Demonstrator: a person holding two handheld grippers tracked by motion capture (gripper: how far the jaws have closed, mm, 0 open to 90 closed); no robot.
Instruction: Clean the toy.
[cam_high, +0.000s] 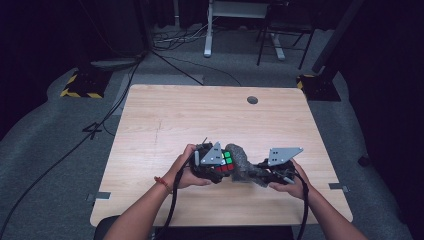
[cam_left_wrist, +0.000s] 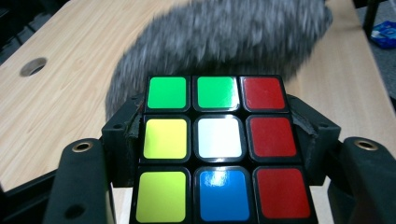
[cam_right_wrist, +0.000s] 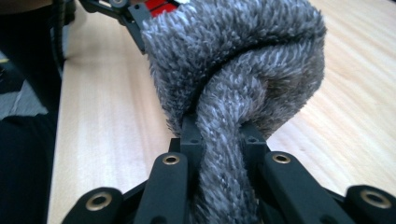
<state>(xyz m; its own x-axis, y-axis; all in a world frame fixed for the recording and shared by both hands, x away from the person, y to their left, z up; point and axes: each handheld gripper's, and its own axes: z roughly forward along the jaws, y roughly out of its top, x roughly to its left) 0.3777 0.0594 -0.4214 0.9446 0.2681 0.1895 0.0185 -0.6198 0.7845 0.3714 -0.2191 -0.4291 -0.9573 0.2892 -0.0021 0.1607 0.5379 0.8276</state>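
Observation:
A puzzle cube with green, yellow, white, blue and red tiles sits clamped between the jaws of my left gripper, which is shut on it. In the high view the cube is near the table's front middle. A fluffy grey cloth is bunched and pinched in my right gripper, shut on it. The cloth presses against the far side of the cube, and in the left gripper view the cloth looms just behind it. My right gripper comes in from the right, my left gripper from the left.
The light wooden table has a round cable hole near its far edge. Beyond it stand a desk frame and chair legs on grey carpet with cables. Yellow-black floor stands sit at the table's far corners.

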